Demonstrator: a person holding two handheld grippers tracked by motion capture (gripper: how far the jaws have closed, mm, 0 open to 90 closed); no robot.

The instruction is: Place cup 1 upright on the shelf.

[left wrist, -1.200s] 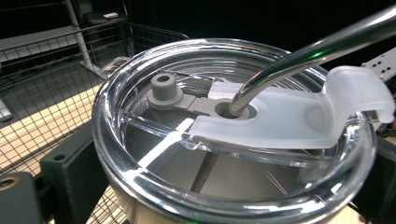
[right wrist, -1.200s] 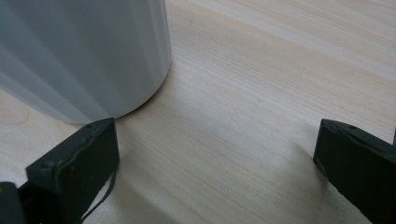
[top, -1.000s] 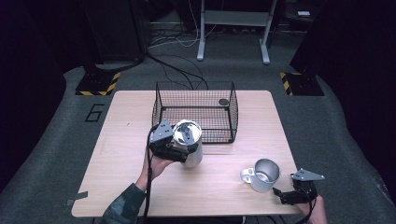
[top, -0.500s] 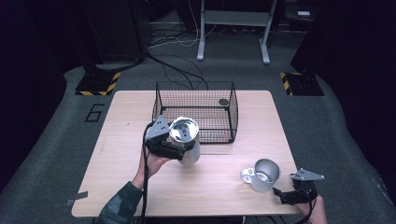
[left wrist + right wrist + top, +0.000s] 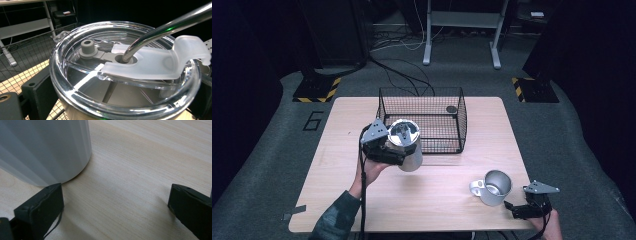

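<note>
lifted a touch since before, the tumbler (image 5: 408,146) stays clamped in my left gripper (image 5: 384,145) above the counter (image 5: 437,200). right gripper (image 5: 528,207) rests wide open, empty, beside the mug (image 5: 493,187). carry upright over the basket (image 5: 457,120), minding the straw (image 5: 165,27).

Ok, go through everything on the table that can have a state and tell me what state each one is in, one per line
Steel tumbler with clear lid: held by the left gripper, lid on, metal straw through the lid opening.
Black wire basket: upright, open top, small dark round object inside.
White metal mug: standing upright on the wooden table.
Left gripper: shut on the tumbler.
Right gripper: open, holding nothing, beside the mug.
</note>
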